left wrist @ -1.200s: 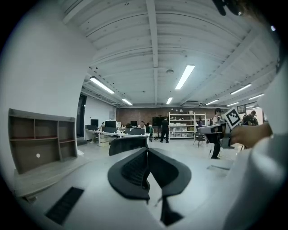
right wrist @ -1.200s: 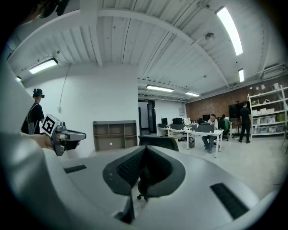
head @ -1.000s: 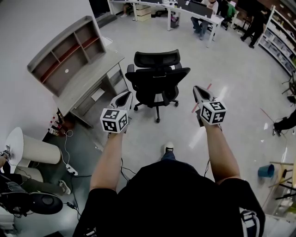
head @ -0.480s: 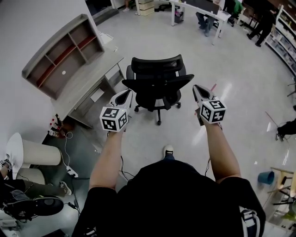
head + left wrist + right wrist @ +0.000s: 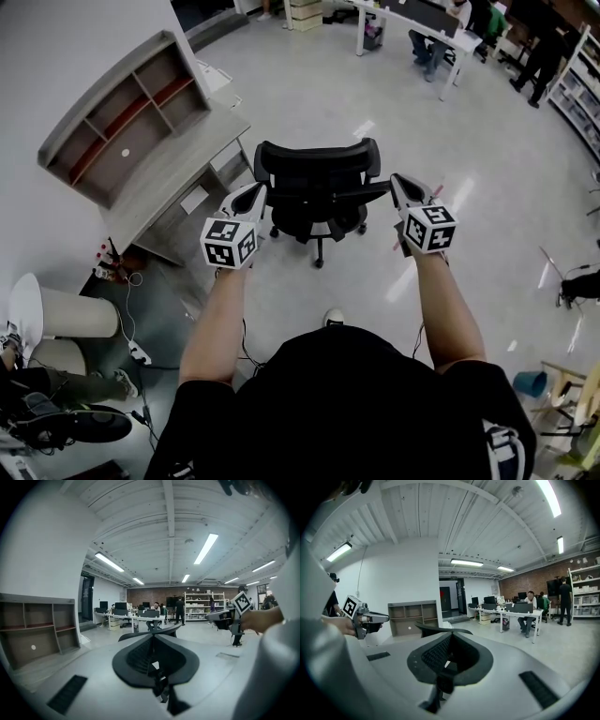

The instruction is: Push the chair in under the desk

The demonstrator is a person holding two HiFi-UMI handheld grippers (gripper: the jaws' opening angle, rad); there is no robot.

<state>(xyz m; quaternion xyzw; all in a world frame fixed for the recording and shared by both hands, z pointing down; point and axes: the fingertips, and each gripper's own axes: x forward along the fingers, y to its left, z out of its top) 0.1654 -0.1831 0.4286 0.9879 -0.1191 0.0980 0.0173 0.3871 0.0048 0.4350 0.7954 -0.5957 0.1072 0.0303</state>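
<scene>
Table [image 5: 159, 183]: upper left of head view, shelf unit [image 5: 122, 112] on it.
Left gripper [image 5: 255, 194]: jaws closed, empty, beside the backrest's left edge.
Chair [image 5: 319, 178]: centre frame, out on the floor, not under the table.
Right gripper [image 5: 401, 183]: jaws closed, empty, at the right edge.
My judgement: set both tips on the backrest, steer it leftward, push evenly.

1. This is an open-plan office: long white desks [image 5: 518, 612] carry monitors [image 5: 490, 599], with people [image 5: 529, 597] seated at them.
2. A black mesh office chair [image 5: 319, 183] stands on a pale polished floor [image 5: 487, 141], beside a grey desk [image 5: 173, 173] with a shelf hutch [image 5: 122, 112].
3. Strip lights [image 5: 206, 548] run along a white ribbed ceiling [image 5: 140, 531].
4. Storage racks [image 5: 199, 605] holding boxes stand against a brick back wall [image 5: 154, 594].
</scene>
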